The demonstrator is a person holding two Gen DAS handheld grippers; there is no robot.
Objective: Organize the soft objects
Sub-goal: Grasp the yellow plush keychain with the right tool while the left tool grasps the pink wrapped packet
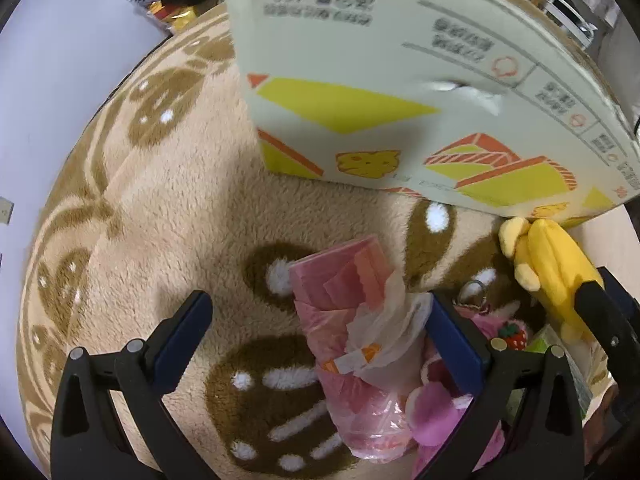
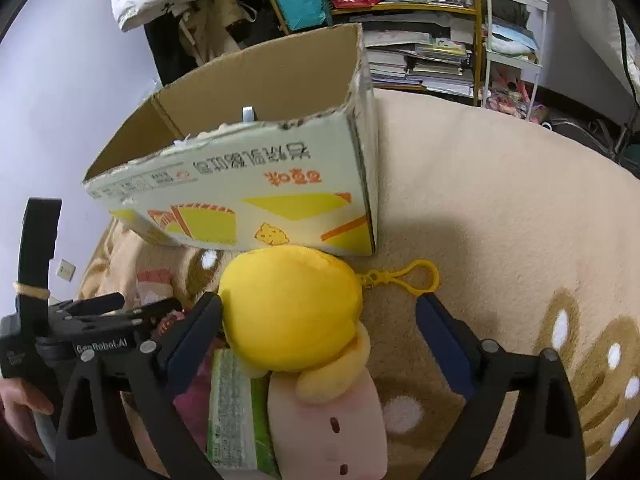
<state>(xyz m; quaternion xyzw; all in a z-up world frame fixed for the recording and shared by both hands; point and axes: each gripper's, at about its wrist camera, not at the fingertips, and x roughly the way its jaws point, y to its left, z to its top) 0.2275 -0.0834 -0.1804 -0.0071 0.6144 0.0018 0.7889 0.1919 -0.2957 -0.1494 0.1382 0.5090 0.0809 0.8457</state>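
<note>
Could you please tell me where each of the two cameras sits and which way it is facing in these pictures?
Left wrist: sits on the left gripper, looking forward and down at a pink plastic bag on the plush rug; its two open fingers show.
Right wrist: sits on the right gripper, facing the yellow plush toy and the open cardboard box; its open fingers and, at the left, the other gripper with a hand show.
Shared: box, rug, yellow toy.
</note>
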